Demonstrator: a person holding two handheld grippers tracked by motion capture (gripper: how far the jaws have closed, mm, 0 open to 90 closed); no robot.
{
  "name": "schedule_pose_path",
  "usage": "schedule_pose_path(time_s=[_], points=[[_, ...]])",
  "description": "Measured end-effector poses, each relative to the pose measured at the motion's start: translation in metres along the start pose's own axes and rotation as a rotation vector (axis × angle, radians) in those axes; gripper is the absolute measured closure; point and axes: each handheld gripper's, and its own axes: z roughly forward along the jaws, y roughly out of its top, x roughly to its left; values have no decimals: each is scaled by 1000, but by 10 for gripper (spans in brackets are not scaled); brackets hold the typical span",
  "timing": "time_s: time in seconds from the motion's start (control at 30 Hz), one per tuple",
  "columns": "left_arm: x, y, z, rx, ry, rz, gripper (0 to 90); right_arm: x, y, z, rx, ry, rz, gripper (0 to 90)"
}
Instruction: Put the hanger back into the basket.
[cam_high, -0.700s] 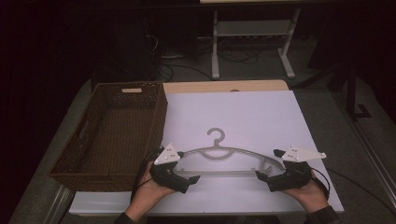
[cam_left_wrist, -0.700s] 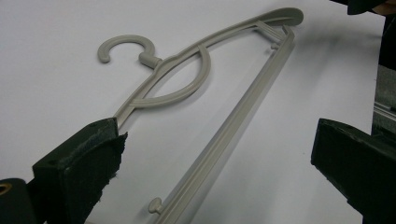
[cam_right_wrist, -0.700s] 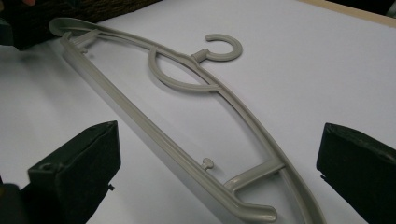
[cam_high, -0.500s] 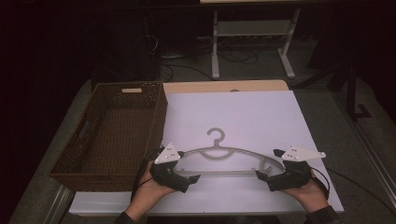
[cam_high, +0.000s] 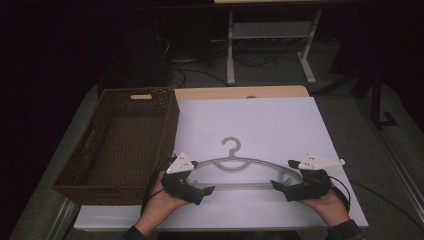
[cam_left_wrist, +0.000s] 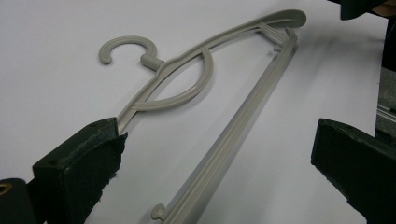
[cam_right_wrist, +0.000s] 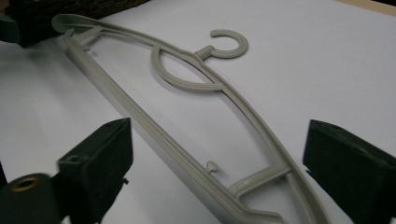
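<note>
While hanger (cam_high: 240, 167) is lying flat on white sheet (cam_high: 260, 120), near front edge, hook pointing away, both hands are flanking it. Left gripper (cam_high: 202, 190) sitting at left end, jaws gaping wide, bar running between them, nothing pinched. Right gripper (cam_high: 280, 186) mirroring at right end, jaws likewise spread. Looking like lining up for two-ended lift. Basket (cam_high: 120, 145) waiting just left.

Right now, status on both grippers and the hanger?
Left gripper open at hanger's left end. Right gripper open at its right end. Hanger flat on white sheet, ungripped. Basket to the left, nothing between.
</note>
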Motion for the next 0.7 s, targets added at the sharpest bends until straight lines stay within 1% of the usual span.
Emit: schedule_pose_path(time_s=[0.07,0.1,0.23,0.33,0.4,0.53,0.6,0.63,0.67,0.7], points=[[0,0,0,0,-1,-1,11,0,1,1,5,6,1,147],[0,0,0,1,-2,0,11,0,4,4,18,9,3,179],[0,1,1,1,-2,1,11,1,8,13,42,18,-3,258],[0,1,1,3,-5,-1,11,0,12,20,53,30,-6,339],[0,2,2,3,-7,-3,11,-1,14,25,55,39,-2,373],[-1,1,4,11,-14,-3,11,-9,19,37,80,62,-4,444],[-1,1,4,14,-16,-1,11,-14,22,43,96,67,0,467],[-1,1,4,13,-15,0,11,-14,22,43,96,67,0,467],[-1,1,3,8,-16,-1,11,-20,25,51,117,72,-9,483],[-1,1,3,8,-16,-1,11,-20,25,51,117,72,-9,483]])
